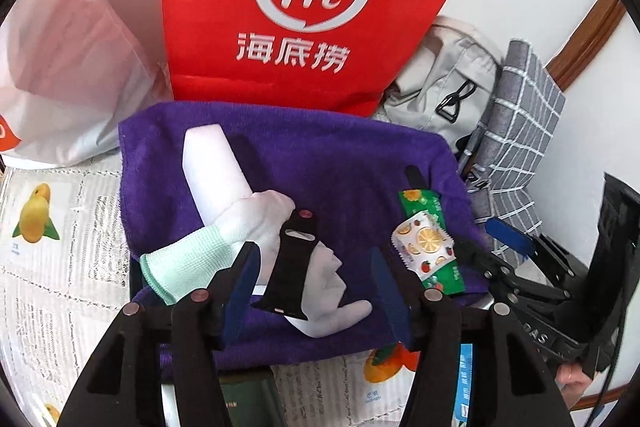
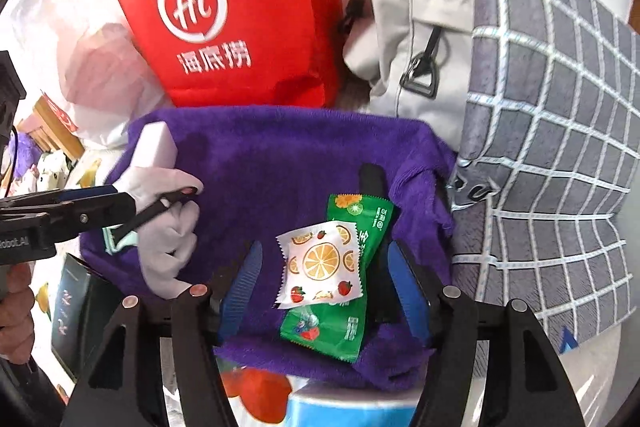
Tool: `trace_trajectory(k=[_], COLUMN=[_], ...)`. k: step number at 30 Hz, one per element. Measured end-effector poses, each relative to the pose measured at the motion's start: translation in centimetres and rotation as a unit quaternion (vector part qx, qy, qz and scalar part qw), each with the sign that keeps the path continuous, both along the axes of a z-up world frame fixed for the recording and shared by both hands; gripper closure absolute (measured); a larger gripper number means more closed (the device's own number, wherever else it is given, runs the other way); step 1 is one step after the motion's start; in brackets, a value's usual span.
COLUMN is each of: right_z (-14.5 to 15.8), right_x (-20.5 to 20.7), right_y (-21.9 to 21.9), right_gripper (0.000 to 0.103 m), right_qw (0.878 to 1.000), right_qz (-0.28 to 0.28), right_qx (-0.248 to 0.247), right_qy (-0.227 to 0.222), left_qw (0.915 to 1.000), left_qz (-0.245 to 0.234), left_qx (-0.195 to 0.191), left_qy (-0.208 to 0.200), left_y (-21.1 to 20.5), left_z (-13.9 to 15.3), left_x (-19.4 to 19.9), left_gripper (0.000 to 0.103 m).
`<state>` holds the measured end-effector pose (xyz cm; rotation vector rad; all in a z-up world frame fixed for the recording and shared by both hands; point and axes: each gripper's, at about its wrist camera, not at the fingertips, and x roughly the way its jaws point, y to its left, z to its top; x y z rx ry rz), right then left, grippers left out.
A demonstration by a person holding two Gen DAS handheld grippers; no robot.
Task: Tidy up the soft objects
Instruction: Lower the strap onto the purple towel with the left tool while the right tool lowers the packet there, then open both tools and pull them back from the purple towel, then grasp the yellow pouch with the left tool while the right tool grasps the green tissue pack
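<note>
A purple towel [image 1: 328,163] [image 2: 280,163] lies spread out. On it lie a white sponge block [image 1: 212,167] [image 2: 154,147], a white glove with a green cuff [image 1: 248,227] [image 2: 164,247], a black strap [image 1: 290,263], and a green and white snack packet [image 1: 426,251] [image 2: 324,279]. My left gripper [image 1: 314,283] is open, its fingers on either side of the glove and strap. My right gripper [image 2: 326,287] is open, its fingers on either side of the snack packet. The left gripper shows in the right wrist view [image 2: 92,203] at the glove.
A red paper bag [image 1: 312,3] [image 2: 240,15] stands behind the towel. A white plastic bag [image 1: 60,67] is at the left. A grey bag [image 1: 448,87] [image 2: 412,39] and a grey checked pillow [image 1: 516,131] [image 2: 552,147] are at the right. Printed newspaper [image 1: 52,247] covers the surface.
</note>
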<state>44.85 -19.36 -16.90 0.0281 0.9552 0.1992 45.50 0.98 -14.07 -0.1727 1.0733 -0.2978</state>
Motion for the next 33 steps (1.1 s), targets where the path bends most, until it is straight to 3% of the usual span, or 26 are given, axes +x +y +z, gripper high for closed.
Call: trace_trajectory(k=[3,10,17,21,26,33], right_z=[1.4,3.0,2.4,1.7,0.6,-2.0], right_x=[-2.2,-9.2,-16.2,-20.3,-24.9,-27.2], right_y=[-0.4,-1.4,-2.1,-1.3,0.1,0.8], right_gripper=[0.038,0.038,0.038,0.038,0.038,0.038], right_qw=[0.999,0.999,0.999,0.999,0.999,0.999], right_qz=[-0.013,-0.019,-0.012,0.004,0.037,0.047], right_qx=[0.017,0.028,0.042,0.042,0.032,0.02], right_qy=[-0.027,-0.035,-0.014,-0.011,-0.008,0.006], left_qw=[0.9999,0.9974,0.9978,0.9976,0.9985,0.999], left_qz=[0.004,0.019,0.001,0.009,0.017,0.024], left_qx=[-0.003,-0.009,0.003,0.019,0.011,0.015], left_qy=[-0.015,-0.068,-0.066,-0.065,-0.05,-0.036], left_y=[0.2,0.4,0.1,1.1,2.5,3.0], left_z=[1.1,4.0,4.7,4.3,3.0,0.6], left_x=[-0.9,-4.6,-10.8,-14.9,-18.9,-23.5], left_gripper=[0.047,0.047,0.047,0.047,0.047,0.047])
